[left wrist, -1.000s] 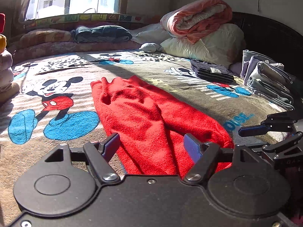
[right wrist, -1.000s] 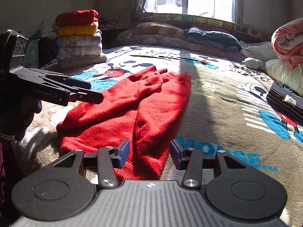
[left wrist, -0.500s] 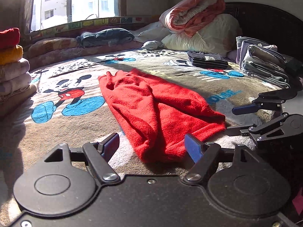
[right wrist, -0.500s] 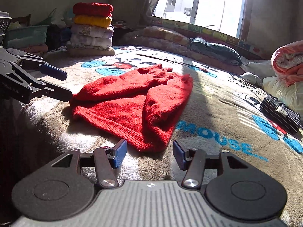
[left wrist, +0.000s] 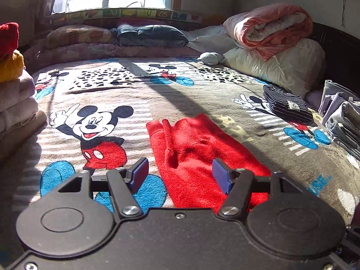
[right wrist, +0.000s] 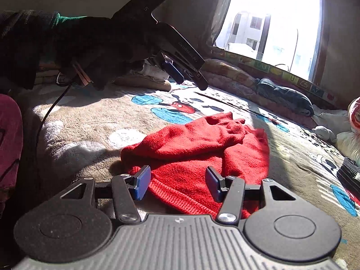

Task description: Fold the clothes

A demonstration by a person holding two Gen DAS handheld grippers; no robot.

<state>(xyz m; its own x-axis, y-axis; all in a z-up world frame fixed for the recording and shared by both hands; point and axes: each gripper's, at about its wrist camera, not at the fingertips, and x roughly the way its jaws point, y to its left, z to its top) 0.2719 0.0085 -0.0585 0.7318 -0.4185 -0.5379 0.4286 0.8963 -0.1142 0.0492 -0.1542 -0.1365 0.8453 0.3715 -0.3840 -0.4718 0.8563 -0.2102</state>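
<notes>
A red knit sweater point(left wrist: 198, 157) lies folded lengthwise on the cartoon-mouse blanket point(left wrist: 101, 94). My left gripper point(left wrist: 181, 175) hovers above its near part, open, with nothing between the blue pads. In the right wrist view the same red sweater point(right wrist: 202, 148) lies bunched, its ribbed hem nearest me. My right gripper point(right wrist: 178, 184) stands open just over that hem, empty. The left gripper point(right wrist: 180, 67) shows there too, raised high at the upper left in a dark gloved hand point(right wrist: 90, 49).
A stack of folded clothes point(left wrist: 13, 85) stands at the left edge of the bed. A striped folded garment point(left wrist: 286, 106) and grey folded trousers point(left wrist: 342, 121) lie at the right. Pillows and a rolled quilt point(left wrist: 270, 29) sit at the headboard. A cable point(right wrist: 45, 117) hangs from the hand.
The left gripper has risen and moved forward over the sweater. The right gripper has dropped close to the hem. Both stay open.
</notes>
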